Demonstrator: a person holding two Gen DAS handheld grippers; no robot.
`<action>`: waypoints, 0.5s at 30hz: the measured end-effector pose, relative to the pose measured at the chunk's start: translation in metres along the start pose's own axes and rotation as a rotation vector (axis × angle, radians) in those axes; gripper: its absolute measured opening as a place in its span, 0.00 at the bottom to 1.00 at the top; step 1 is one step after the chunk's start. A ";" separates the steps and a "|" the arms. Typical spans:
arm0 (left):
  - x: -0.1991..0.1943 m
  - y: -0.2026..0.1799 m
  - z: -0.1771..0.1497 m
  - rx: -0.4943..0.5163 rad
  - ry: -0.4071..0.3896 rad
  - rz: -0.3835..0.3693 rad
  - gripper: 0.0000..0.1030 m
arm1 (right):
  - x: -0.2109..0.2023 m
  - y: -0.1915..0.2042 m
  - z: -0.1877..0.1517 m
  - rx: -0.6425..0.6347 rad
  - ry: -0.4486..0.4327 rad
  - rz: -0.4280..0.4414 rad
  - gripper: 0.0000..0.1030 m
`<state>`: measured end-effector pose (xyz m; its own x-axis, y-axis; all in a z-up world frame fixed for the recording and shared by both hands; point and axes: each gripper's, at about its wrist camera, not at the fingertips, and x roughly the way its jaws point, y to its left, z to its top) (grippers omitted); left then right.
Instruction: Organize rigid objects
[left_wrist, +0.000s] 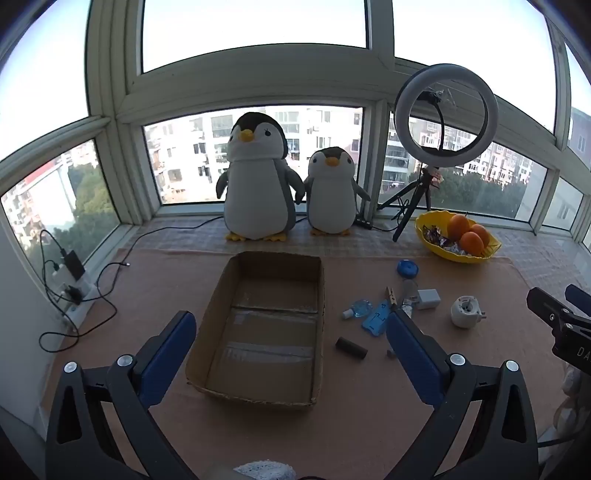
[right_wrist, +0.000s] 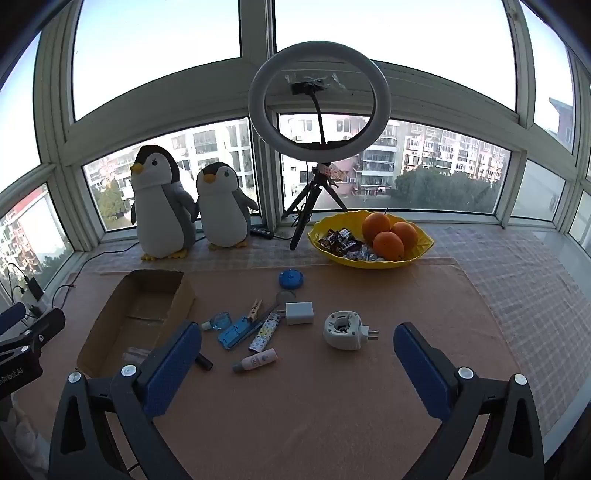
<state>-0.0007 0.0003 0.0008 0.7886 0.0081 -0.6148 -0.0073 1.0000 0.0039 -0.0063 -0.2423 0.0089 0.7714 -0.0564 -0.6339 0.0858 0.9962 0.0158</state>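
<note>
An empty cardboard box (left_wrist: 207, 321) lies on the tan mat, also in the right wrist view (right_wrist: 181, 299). Right of it lie small items: a blue round lid (right_wrist: 291, 279), a white charger (right_wrist: 300, 313), a round white plug-in device (right_wrist: 342, 329), a clothespin (right_wrist: 255, 309), a small blue bottle (right_wrist: 218, 320), a blue flat piece (right_wrist: 234, 332), a patterned tube (right_wrist: 264, 332), a pink-white bottle (right_wrist: 255, 360) and a dark cylinder (left_wrist: 351, 348). My left gripper (left_wrist: 291, 332) is open above the box's near half. My right gripper (right_wrist: 297, 341) is open and empty above the items.
Two plush penguins (left_wrist: 258, 177) stand on the window ledge. A ring light on a tripod (right_wrist: 319, 103) and a yellow bowl (right_wrist: 421, 251) with oranges and candy stand at the back right. Cables and a power strip (left_wrist: 74, 288) lie at the left.
</note>
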 end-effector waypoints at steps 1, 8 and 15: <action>-0.001 0.000 0.000 -0.002 -0.006 0.003 1.00 | 0.000 0.000 0.000 0.000 0.001 -0.001 1.00; -0.001 0.002 0.002 0.001 -0.001 -0.006 1.00 | 0.000 0.000 0.000 -0.005 0.008 0.000 1.00; -0.002 -0.002 0.000 0.005 0.000 -0.006 1.00 | -0.001 0.000 0.002 -0.002 0.006 0.000 1.00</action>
<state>-0.0020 -0.0015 0.0022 0.7885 0.0021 -0.6150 0.0004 1.0000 0.0039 -0.0061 -0.2422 0.0111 0.7679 -0.0558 -0.6381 0.0845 0.9963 0.0146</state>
